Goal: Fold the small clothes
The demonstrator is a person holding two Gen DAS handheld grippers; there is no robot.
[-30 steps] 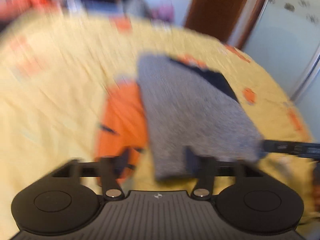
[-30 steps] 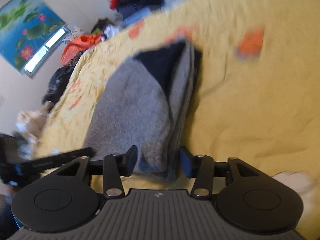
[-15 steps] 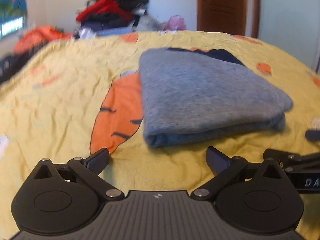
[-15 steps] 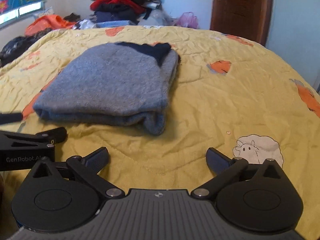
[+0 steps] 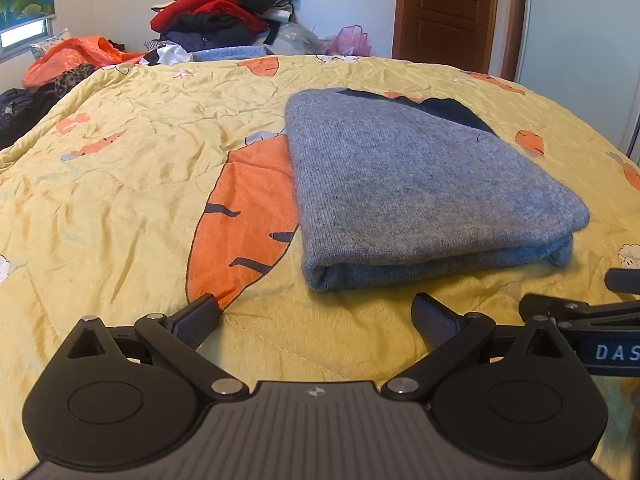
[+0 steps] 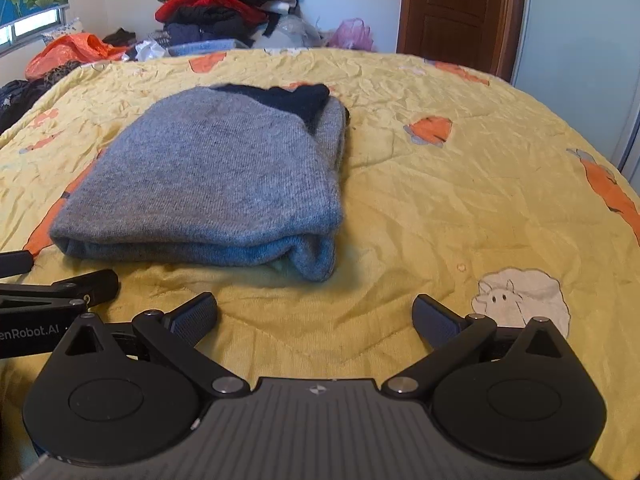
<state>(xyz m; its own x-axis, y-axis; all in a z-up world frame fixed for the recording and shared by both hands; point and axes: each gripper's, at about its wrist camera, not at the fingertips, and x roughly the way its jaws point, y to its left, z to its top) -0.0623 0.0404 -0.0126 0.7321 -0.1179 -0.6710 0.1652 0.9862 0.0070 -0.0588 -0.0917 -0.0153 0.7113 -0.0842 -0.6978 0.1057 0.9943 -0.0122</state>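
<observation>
From the left wrist view, the left gripper [image 5: 316, 320] has its jaws spread wide with nothing between them, just hovering low over the yellow bedspread [image 5: 120, 208]. The grey sweater [image 5: 408, 188] is folded into a neat thick rectangle a bit ahead and to the right of the fingers, not touching them, with its left edge lying over a big orange carrot print [image 5: 244, 220]. A dark navy part [image 5: 448, 110] of the garment pokes out at the far end. The right gripper [image 5: 580, 312] sneaks into the frame at the right edge, close to the sweater's near right corner. Way back there's a pile of clothes [image 5: 224, 12] against the wall and a brown door [image 5: 444, 12]. Switching to the right wrist view, the right gripper [image 6: 316, 318] is also wide open and empty above the bedspread [image 6: 460, 184]. The sweater [image 6: 216, 184] sits ahead and left of it, folded edge facing the camera, navy bit [image 6: 292, 98] at the back. The left gripper [image 6: 60, 286] shows at the left edge just in front of the fold. A little sheep print [image 6: 520, 298] sits just beyond the right fingertip.
</observation>
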